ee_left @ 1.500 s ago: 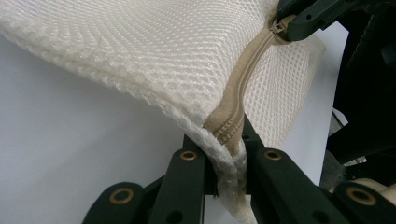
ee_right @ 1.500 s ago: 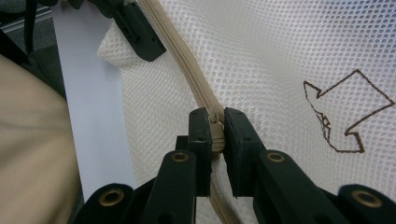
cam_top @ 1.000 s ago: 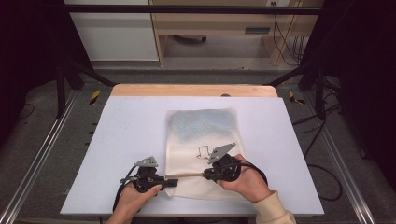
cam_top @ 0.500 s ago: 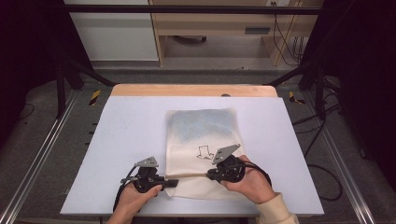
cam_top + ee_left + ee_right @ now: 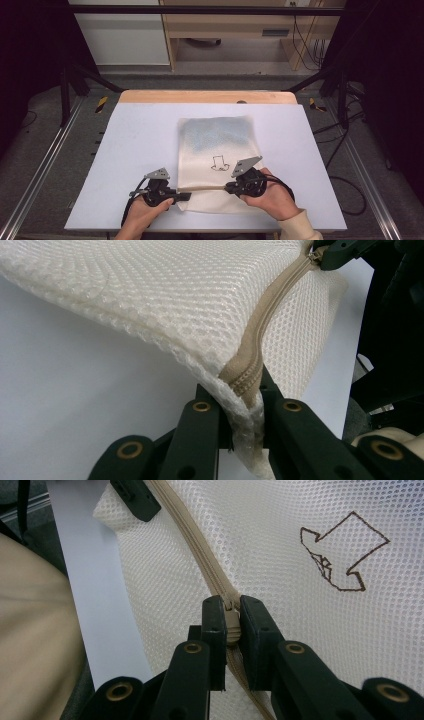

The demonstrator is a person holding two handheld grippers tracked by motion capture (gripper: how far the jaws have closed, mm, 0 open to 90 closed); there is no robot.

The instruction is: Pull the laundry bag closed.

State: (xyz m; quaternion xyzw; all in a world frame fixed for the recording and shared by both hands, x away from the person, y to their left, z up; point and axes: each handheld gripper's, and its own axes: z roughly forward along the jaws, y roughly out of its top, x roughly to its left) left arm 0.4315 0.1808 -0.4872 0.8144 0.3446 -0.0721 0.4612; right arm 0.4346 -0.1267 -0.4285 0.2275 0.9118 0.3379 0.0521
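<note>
High view, one mesh bag [image 5: 218,150], two grippers

Cream mesh bag [image 5: 218,155] lies flat on the white surface [image 5: 135,150]; beige zipper [image 5: 260,340] along its near edge; brown outline drawing [image 5: 342,552].

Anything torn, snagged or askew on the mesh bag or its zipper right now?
Nothing stands out. The mesh bag lies flat, untorn; the left claw pinches its zipper-end corner, the right claw grips the zipper pull, zipper running straight between them.
</note>
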